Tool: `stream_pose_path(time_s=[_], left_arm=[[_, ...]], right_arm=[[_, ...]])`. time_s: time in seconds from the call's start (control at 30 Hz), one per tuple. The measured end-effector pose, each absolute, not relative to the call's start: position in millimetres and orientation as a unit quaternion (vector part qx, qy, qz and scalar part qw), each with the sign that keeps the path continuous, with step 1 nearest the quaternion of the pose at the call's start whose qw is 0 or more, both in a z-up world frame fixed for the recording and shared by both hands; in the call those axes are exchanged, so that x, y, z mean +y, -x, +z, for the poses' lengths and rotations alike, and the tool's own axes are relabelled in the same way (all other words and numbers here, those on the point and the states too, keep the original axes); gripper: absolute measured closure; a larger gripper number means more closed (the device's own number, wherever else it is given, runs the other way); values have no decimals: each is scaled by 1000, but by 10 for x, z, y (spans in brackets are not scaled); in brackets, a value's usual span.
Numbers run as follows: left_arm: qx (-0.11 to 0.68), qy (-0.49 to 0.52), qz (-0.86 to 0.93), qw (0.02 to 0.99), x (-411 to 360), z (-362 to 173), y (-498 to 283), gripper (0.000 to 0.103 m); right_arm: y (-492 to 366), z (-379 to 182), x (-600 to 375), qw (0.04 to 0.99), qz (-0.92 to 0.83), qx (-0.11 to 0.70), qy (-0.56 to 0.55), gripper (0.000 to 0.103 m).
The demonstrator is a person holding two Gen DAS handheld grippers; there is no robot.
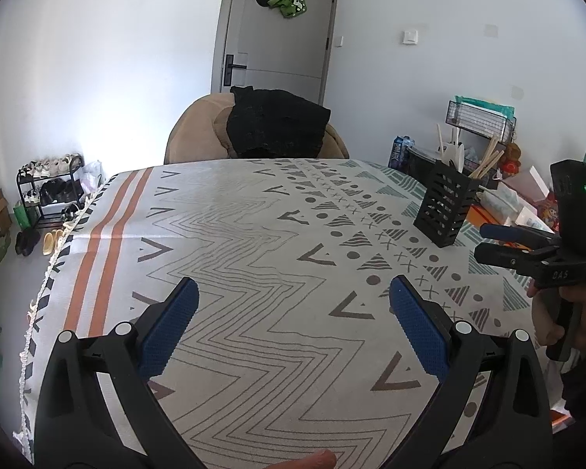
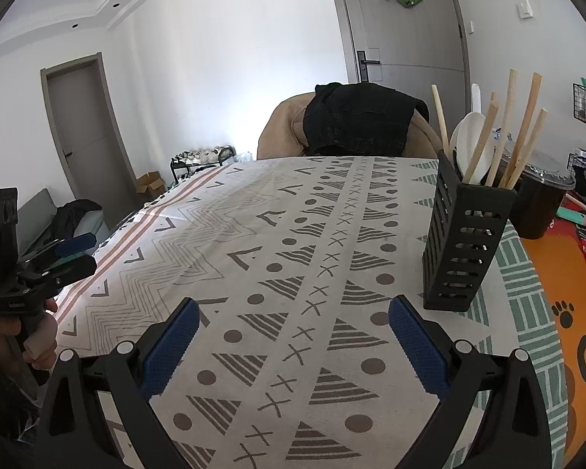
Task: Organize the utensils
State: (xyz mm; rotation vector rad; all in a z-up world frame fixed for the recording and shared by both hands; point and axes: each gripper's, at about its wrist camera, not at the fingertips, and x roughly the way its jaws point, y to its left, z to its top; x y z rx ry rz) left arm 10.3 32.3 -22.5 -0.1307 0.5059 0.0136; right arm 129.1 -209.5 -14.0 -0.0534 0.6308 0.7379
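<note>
Both grippers are held low over the patterned tablecloth (image 2: pixel 293 234) that covers the surface, and nothing is gripped by either. The left gripper (image 1: pixel 293 305) is seen with its jaws spread wide over the zigzag print; the right gripper (image 2: pixel 291 324) is likewise held with its jaws wide, just short of the black slotted utensil holder (image 2: pixel 465 246).

The utensils are already gathered in that holder, which stands upright toward the right side of the surface: wooden chopsticks (image 2: pixel 521 136) and a white spoon (image 2: pixel 472 144) are seen leaning out of its top. No loose utensil can be made out on the cloth (the task appears largely done, or the remaining pieces lie out of view).

The chief risk is judged to be a knock. The holder is tall, narrow and top-heavy with long sticks, so it could be tipped if it were brushed by the right gripper's outer finger. A dark lidded container (image 2: pixel 543 203) just behind it could also be struck, and the cloth could be dragged and rucked by low jaws.
</note>
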Motion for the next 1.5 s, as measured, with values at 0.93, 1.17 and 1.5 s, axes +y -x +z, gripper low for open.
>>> stream_pose_path(time_s=[0.93, 1.17, 1.5], left_arm=[[237, 66, 10, 969, 315, -144, -86, 6], [234, 63, 9, 970, 318, -118, -82, 6], [232, 59, 15, 971, 315, -88, -59, 6]], right_arm=[[-1284, -64, -2160, 889, 347, 296, 22, 8], [-1284, -41, -2186, 891, 346, 294, 20, 8], [-1284, -39, -2207, 891, 346, 293, 21, 8]])
